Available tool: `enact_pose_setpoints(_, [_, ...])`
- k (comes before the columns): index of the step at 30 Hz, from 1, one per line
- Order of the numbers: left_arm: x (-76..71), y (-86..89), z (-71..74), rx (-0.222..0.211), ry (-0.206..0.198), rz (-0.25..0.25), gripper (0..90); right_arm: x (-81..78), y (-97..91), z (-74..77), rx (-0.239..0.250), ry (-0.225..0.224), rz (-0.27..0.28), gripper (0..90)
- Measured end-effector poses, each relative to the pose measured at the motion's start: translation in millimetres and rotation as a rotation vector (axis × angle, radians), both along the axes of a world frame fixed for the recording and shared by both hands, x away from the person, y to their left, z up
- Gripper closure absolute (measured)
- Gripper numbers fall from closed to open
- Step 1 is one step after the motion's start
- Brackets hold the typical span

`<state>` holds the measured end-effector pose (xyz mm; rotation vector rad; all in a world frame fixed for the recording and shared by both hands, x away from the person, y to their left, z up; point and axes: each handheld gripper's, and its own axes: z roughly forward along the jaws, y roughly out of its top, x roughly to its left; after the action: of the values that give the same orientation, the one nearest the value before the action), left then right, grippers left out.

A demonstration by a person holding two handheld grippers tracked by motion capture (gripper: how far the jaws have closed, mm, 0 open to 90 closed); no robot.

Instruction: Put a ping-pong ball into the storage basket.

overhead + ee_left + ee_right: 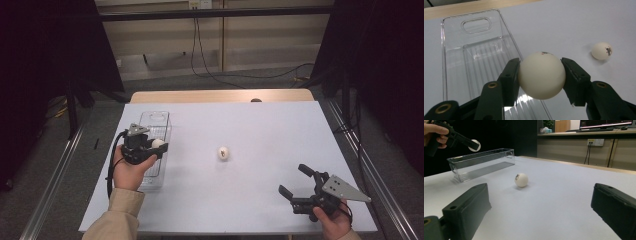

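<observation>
My left gripper (541, 75) is shut on a white ping-pong ball (541, 75) and holds it in the air over the right rim of a clear plastic bin (474, 60). From above, that gripper (159, 145) and its ball (158, 143) sit over the bin (150, 176) at the table's left. A second white ball (223, 153) with a dark logo lies on the table's middle, also in the left gripper view (602, 50) and the right gripper view (521, 180). My right gripper (295, 181) stands open near the front right, its jaws (544, 210) wide apart with nothing between them.
The white table top (260, 125) has a wooden strip along its far edge. Metal rails run down both sides of the table. Cables hang by the far wall. In the right gripper view the bin (481, 163) lies far left, under the other hand's ball (475, 145).
</observation>
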<state>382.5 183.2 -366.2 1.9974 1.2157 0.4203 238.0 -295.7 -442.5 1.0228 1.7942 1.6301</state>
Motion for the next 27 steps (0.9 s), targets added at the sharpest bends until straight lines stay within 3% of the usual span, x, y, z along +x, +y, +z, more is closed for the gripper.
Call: enact_pose_setpoints(27, [2.0,11.2,-7.2,0.024,-0.002,0.041,51.0,-0.1,0.8,0.2,-0.003,-0.001,0.005,1.8])
